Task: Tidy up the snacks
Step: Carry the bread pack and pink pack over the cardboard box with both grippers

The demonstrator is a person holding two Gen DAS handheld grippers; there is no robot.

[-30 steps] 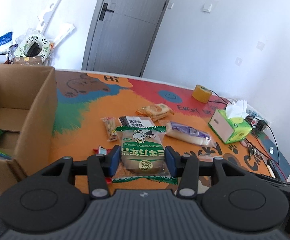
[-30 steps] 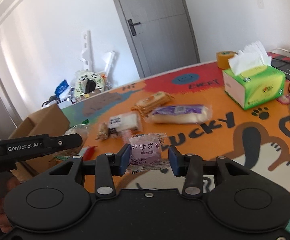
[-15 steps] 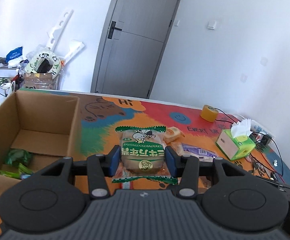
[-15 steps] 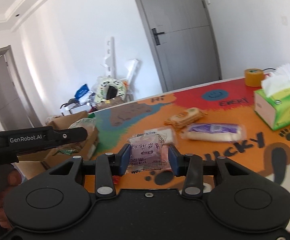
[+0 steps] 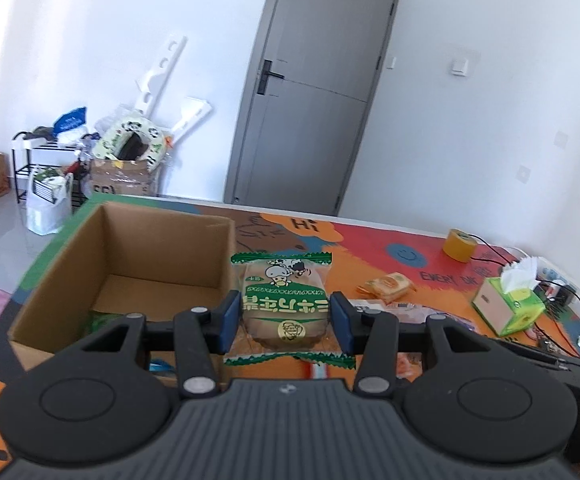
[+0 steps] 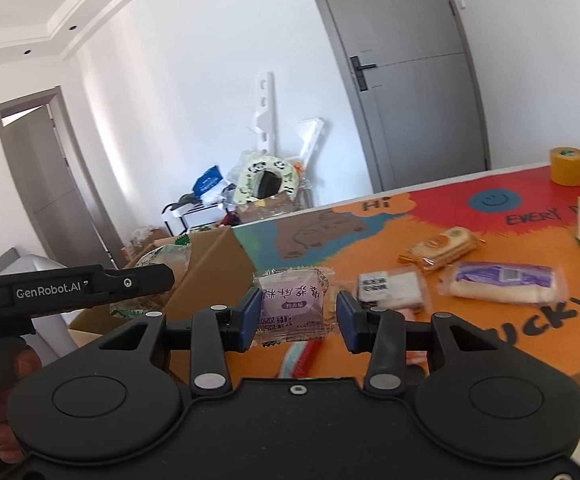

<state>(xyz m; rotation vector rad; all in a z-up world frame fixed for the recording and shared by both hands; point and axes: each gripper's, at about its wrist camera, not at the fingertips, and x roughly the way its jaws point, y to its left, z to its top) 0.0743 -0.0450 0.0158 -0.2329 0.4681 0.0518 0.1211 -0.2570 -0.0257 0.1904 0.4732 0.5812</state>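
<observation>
The open brown cardboard box [image 5: 130, 264] at the desk's left edge has come closer. The left gripper [image 5: 284, 322] jaws clamp a green-trimmed bun packet [image 5: 284, 304] beside it; the right gripper [image 6: 295, 316] jaws pinch a pink-labelled clear pastry packet [image 6: 291, 302]. Both snacks have been carried boxward, so dropping them in looks next.

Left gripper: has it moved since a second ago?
Yes. The left gripper, shut on the green bun packet, has swung toward the cardboard box: the box, earlier at the view's left edge, now sits just left of the packet.
</observation>
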